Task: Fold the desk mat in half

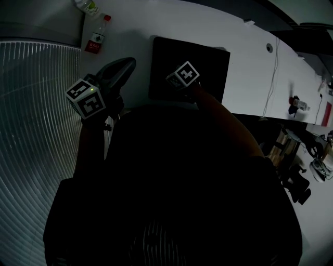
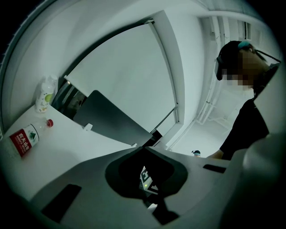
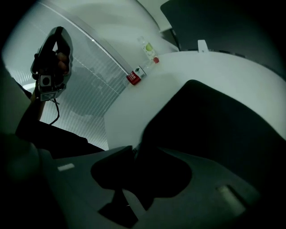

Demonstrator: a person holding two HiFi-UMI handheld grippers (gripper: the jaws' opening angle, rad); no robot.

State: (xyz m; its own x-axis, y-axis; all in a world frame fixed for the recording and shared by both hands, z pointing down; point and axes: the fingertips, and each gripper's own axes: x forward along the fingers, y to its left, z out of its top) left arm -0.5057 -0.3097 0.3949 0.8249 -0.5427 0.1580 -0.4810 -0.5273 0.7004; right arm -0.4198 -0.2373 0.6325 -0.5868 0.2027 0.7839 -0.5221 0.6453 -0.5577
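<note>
The black desk mat (image 1: 208, 60) lies flat on the white table (image 1: 250, 83). My right gripper (image 1: 177, 82), with its marker cube on top, hangs over the mat's near left corner. In the right gripper view the mat (image 3: 223, 120) fills the right side, and the right gripper (image 3: 136, 150) shows a narrow gap at that corner; whether the jaws touch the mat is too dark to tell. My left gripper (image 1: 127, 63) is held left of the mat, near the table's left edge. Its jaws meet with nothing between them in the left gripper view (image 2: 144, 147).
A water bottle with a red label (image 1: 96, 39) lies at the table's far left corner, with a green-labelled bottle (image 1: 86, 6) beyond it. Ribbed flooring (image 1: 31, 114) runs left of the table. A thin cable (image 1: 270, 78) crosses the table to the right, and dark clutter sits beyond its right edge.
</note>
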